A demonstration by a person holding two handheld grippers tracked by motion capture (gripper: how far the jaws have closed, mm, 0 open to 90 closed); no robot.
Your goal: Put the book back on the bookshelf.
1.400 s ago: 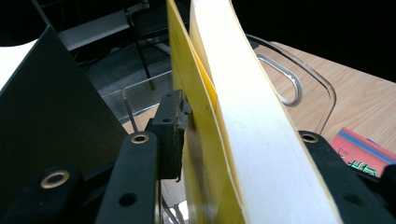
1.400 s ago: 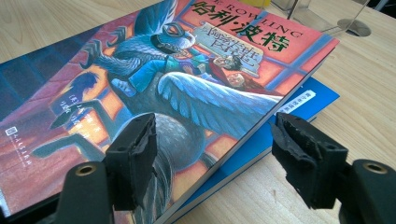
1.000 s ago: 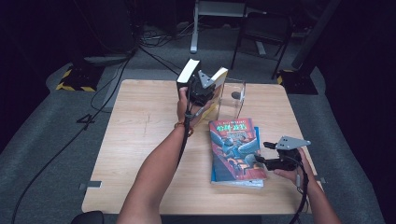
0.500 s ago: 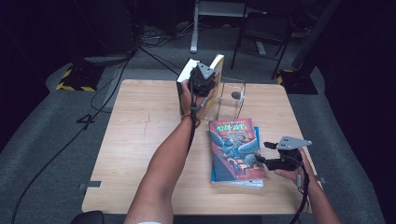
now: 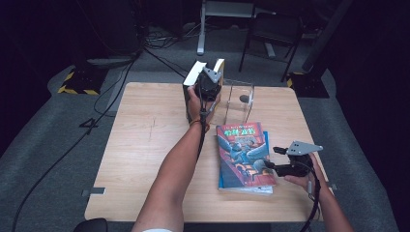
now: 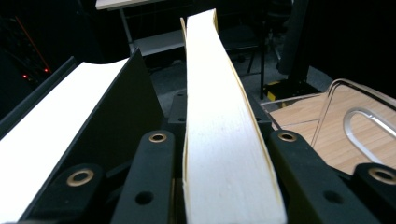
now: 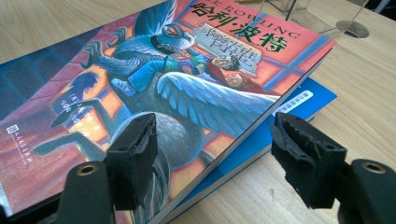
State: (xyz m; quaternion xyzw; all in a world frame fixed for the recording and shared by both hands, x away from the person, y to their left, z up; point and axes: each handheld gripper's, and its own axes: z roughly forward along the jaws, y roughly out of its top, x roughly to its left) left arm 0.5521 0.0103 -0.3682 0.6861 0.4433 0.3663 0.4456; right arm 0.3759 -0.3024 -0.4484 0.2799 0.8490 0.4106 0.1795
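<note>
At the table's far edge my left gripper (image 5: 209,84) holds a cream-paged book (image 5: 218,65) upright. In the left gripper view that book (image 6: 219,116) stands between the jaws of the left gripper (image 6: 222,137), which have just eased open a little and still touch it. A dark-covered book (image 5: 192,77) stands on its left, also seen close up (image 6: 70,121). My right gripper (image 5: 270,157) is open at the right edge of a colourful illustrated book (image 5: 244,152). In the right gripper view the right gripper (image 7: 215,140) has one jaw over the cover (image 7: 163,79) and one beyond the edge.
A clear acrylic bookend (image 5: 239,99) stands just right of the upright books, and shows too as the clear bookend (image 6: 359,126). A blue book (image 7: 303,100) lies under the colourful one. The wooden table (image 5: 145,145) has bare room on its left half. Chairs and cables lie on the floor beyond.
My left gripper has shifted slightly toward the far edge, and the cream-paged book now stands more upright beside the dark one. The right gripper has stayed put.
</note>
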